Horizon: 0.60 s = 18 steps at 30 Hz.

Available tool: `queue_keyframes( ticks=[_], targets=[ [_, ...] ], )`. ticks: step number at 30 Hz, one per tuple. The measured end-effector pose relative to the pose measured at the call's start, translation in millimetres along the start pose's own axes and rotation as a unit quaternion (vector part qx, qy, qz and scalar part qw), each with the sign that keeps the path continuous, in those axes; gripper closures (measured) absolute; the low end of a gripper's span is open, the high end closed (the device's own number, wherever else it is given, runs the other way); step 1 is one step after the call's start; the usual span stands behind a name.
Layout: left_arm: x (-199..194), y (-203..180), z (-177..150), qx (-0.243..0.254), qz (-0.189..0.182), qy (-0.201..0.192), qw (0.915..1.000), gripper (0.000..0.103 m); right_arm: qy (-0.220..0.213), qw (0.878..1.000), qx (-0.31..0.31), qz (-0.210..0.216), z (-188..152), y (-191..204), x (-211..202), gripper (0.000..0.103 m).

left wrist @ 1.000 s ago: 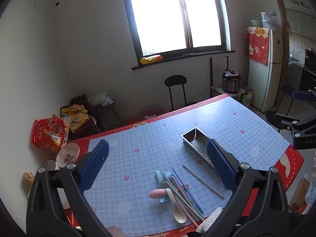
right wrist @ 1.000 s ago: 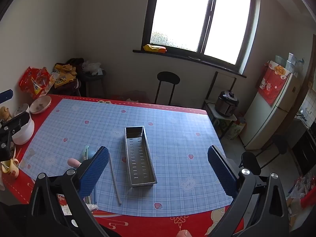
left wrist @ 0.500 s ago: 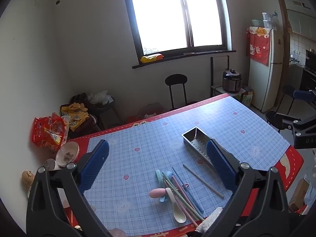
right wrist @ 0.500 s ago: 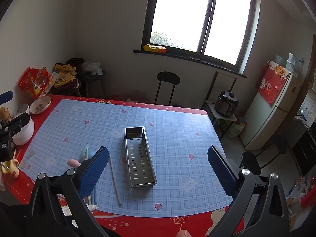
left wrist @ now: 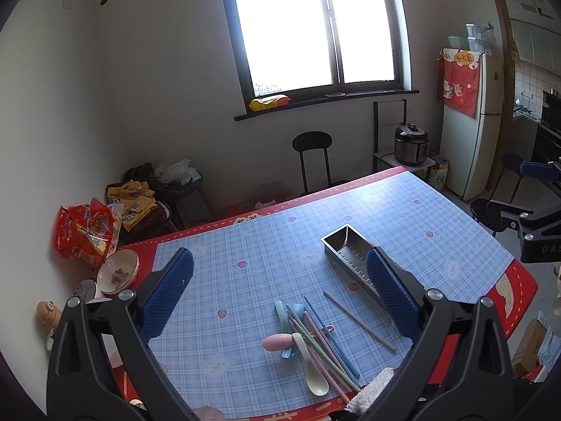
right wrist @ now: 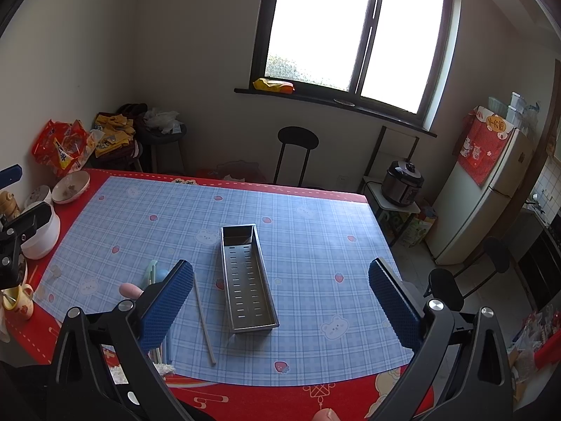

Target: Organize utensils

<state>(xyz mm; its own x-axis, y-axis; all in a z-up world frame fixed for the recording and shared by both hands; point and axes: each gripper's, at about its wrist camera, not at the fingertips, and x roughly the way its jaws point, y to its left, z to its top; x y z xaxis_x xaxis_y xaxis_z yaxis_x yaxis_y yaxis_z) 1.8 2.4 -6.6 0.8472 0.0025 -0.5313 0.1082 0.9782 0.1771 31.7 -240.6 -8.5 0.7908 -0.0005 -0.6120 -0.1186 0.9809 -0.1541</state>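
- A kitchen table (right wrist: 350,210) under a dark-framed window carries a blue plaid mat with a red border.
- The left gripper (left wrist: 278,289) is spread wide, holding and touching nothing; its pads are blue and ribbed.
- The right gripper (right wrist: 280,298) likewise gapes empty.
- A long perforated steel tray (right wrist: 247,273) lies mid-mat, empty.
- Beside it lie one wooden chopstick (left wrist: 359,321), then a heap of pastel chopsticks (left wrist: 326,343) and a cream spoon (left wrist: 310,365).

A bright window (right wrist: 354,35) fills the far white wall; a black stool (right wrist: 297,138) stands below, a fridge (right wrist: 487,189) far right.
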Motion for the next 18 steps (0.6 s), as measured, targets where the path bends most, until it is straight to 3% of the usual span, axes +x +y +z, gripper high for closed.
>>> queue_keyframes(
  ticks=[18],
  targets=[
    [0.1,1.2,0.8,-0.001,0.0,0.0,1.0,0.005,-0.002,1.0,0.003,0.0,-1.1,-5.6,-4.9,0.005]
  ],
)
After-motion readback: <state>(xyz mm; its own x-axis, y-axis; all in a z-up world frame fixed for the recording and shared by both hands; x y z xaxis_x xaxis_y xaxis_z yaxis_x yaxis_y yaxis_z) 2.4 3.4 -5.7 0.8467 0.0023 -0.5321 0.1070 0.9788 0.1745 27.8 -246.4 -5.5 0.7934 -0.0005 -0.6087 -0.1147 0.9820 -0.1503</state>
